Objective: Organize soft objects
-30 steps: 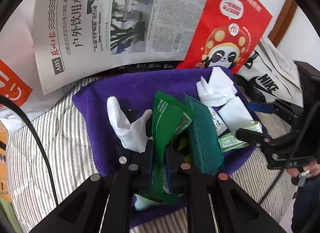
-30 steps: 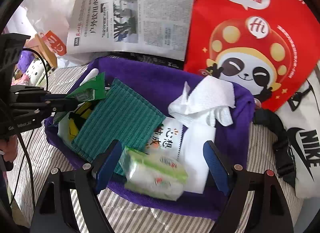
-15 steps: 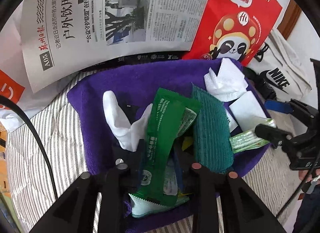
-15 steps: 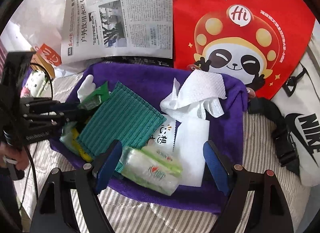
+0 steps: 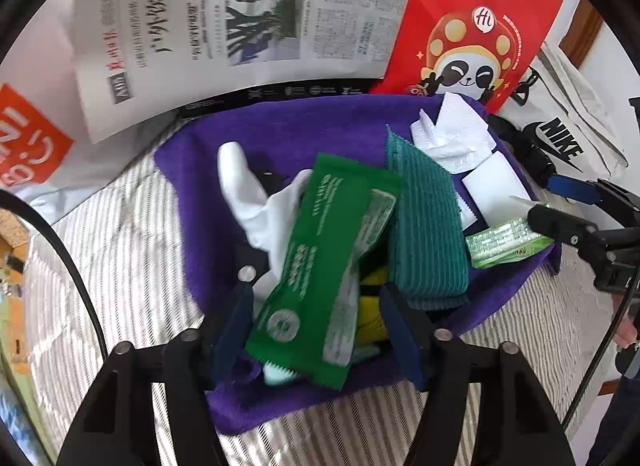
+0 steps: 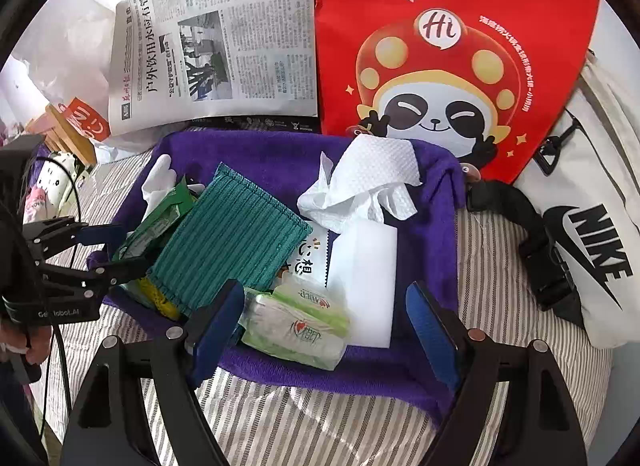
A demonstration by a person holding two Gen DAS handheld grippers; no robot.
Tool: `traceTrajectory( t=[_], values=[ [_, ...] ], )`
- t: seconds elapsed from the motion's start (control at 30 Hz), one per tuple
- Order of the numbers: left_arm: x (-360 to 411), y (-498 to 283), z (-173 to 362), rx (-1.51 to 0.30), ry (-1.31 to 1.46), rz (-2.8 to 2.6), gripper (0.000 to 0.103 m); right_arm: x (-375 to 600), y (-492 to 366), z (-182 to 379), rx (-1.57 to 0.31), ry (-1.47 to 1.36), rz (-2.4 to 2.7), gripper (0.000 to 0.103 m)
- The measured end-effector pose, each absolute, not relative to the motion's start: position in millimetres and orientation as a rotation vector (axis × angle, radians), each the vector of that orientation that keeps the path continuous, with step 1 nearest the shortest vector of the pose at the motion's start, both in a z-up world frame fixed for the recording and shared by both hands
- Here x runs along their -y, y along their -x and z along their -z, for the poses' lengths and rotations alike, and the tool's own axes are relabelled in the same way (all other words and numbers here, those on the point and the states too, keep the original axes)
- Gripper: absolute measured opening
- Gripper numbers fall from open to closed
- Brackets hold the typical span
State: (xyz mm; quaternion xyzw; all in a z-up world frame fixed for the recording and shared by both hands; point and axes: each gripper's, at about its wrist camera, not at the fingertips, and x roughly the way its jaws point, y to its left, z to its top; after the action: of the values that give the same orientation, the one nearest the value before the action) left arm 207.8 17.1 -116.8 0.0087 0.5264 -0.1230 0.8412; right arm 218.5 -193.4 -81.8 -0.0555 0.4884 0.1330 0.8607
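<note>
Striped bed [image 5: 132,266]: glossy green packet [image 5: 320,266] slack between left gripper [image 5: 316,318] fingers, opening; right gripper [image 6: 324,320] fingers spread wide, nothing pinched.

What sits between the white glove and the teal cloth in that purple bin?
A green packet lies between the glove and the teal cloth, seen best in the left wrist view. It sits between the left gripper's opening jaws.
</note>
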Motion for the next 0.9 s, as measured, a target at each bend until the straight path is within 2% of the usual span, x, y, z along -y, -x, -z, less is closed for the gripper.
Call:
traceTrajectory(
  t=[0.17,0.27,0.33,0.5,0.57,0.9],
  values=[
    [-20.9,-191.7,106.8,-1.104,-0.034,0.241,0.068,196.4,-212.0,77.1,-1.012,0.088,-0.270,0.083],
    [-20.0,-175.6,96.3,-1.074,-0.046,0.233,0.080,195.4,-205.5,74.5,-1.012,0.087,-0.251,0.083],
    [-17.2,-164.0,88.2,-1.051,-0.064,0.226,0.081,193.5,-197.8,73.3,-1.016,0.098,-0.234,0.083],
    [-8.6,-135.5,68.3,-1.000,-0.097,0.207,0.083,193.7,-172.8,65.0,-1.003,0.059,-0.198,0.089],
    [-5.7,-125.1,60.4,-0.985,-0.087,0.200,0.088,195.1,-160.7,62.4,-1.000,0.039,-0.179,0.091],
    [3.2,-79.8,26.3,-0.916,0.015,0.208,0.088,195.0,-111.5,40.9,-0.964,0.037,-0.107,0.095]
  ],
)
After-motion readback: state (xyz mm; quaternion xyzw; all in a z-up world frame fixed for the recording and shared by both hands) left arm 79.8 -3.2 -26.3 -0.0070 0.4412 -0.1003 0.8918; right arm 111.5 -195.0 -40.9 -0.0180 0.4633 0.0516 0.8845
